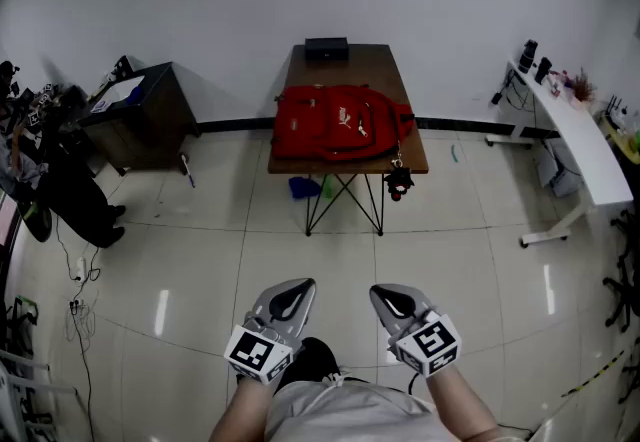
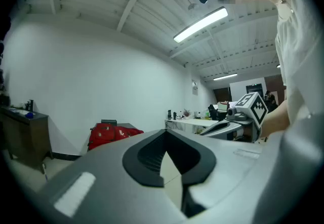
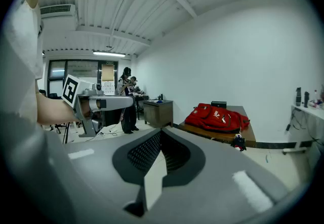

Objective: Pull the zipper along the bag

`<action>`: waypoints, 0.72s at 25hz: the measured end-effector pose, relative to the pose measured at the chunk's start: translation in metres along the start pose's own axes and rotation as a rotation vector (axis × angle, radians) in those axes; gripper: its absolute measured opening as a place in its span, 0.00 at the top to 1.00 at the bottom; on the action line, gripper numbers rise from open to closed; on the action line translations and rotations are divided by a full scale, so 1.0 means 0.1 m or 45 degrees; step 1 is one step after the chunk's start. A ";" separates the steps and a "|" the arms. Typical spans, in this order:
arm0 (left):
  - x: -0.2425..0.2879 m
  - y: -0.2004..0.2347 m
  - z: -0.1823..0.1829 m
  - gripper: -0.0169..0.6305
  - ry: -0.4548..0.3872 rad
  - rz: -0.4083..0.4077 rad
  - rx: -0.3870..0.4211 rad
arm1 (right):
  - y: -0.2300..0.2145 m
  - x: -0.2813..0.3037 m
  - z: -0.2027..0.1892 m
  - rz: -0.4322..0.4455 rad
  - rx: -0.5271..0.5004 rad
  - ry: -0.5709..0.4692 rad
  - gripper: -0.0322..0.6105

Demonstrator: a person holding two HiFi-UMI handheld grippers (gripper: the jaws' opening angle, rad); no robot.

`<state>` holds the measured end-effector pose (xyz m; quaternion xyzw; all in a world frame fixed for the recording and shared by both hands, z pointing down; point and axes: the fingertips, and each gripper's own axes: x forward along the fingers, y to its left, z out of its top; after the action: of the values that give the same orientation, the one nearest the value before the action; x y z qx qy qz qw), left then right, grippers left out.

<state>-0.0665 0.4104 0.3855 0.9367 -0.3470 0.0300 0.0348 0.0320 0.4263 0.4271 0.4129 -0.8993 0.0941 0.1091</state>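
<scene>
Left gripper (image 1: 303, 284): I hold it low and close to my body, jaws together with nothing between them.
Right gripper (image 1: 380, 291): beside the left one, jaws likewise closed and empty.
Bag (image 1: 338, 123): a red backpack lying flat on the wooden table (image 1: 412, 167), well away from both tools.
Zipper: I cannot make out the slider or its track from here.
Step in hand: by my reading, the approach. Nothing on the bag is touched yet.
Doing it well: I would walk up square to the table and find the slider before opening either tool. One gripper should pin the fabric near the track while the other takes the pull tab. I would draw along the line of the teeth rather than upward, so the soft bag does not bunch or slide.
Hazard: a dark charm (image 1: 399, 182) hangs off the table's front edge and could snag.
Surface: a small tabletop on thin crossed legs, a black box (image 1: 326, 48) at its back. It may shift under a hard tug.
Room: pale tiled floor (image 1: 450, 260), white wall, dark cabinet (image 1: 140, 115) at left, white desk (image 1: 585, 145) at right.
</scene>
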 end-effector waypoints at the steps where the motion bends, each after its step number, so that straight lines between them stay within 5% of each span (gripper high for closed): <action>1: 0.03 0.06 -0.01 0.98 0.002 0.009 -0.010 | -0.04 0.05 -0.01 0.003 0.002 0.008 0.94; 9: 0.37 0.62 -0.13 0.98 0.029 0.033 -0.037 | -0.38 0.59 -0.01 0.029 0.017 0.039 0.94; 18: 1.46 1.87 0.00 0.98 0.031 -0.031 -0.018 | -1.27 1.75 0.27 0.079 -0.010 0.078 0.94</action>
<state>-0.0780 0.1744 0.4053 0.9401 -0.3355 0.0383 0.0461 0.0144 0.2112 0.4594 0.3811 -0.9083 0.1065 0.1354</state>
